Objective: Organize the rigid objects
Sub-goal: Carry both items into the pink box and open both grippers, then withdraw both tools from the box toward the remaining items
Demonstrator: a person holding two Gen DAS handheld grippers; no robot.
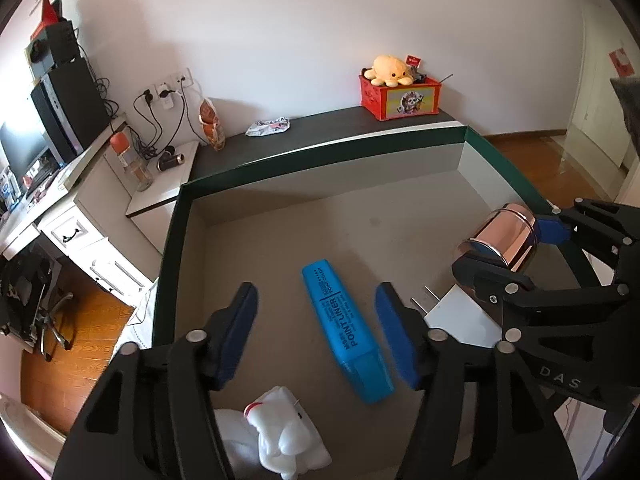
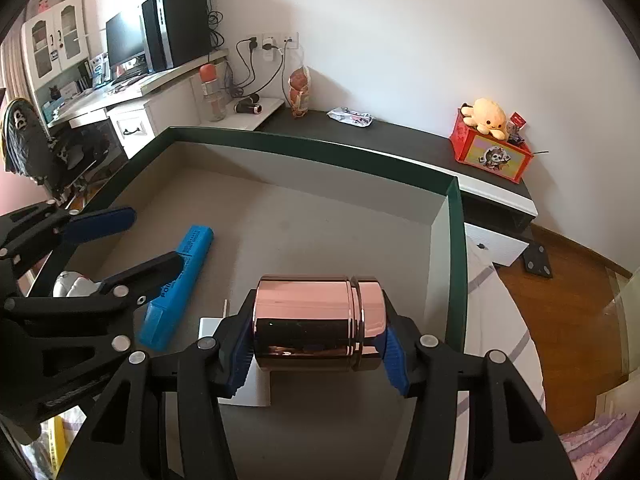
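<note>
My left gripper (image 1: 316,336) points downward, jaws apart, gripping nothing; my right gripper (image 2: 318,346) points downward, jaws clamped.

Beyond the jaws a plain white wall (image 1: 320,32) fills the far side of the room, lit by soft daylight. A low dark shelf (image 1: 320,128) runs along its foot, bearing a red crate (image 1: 400,98) topped by a yellow plush octopus (image 1: 390,70) ahead and to the right, and a crumpled packet (image 1: 267,126) nearer the middle. Ahead to the left, wall sockets (image 1: 168,90) trail black cables down to a white desk (image 1: 76,232) that carries a monitor (image 2: 125,40) and a black computer tower (image 2: 176,26). A white glass-doored cabinet (image 2: 56,40) stands beyond the desk, far left. Glossy wooden floor (image 2: 560,312) spreads to the right.
</note>
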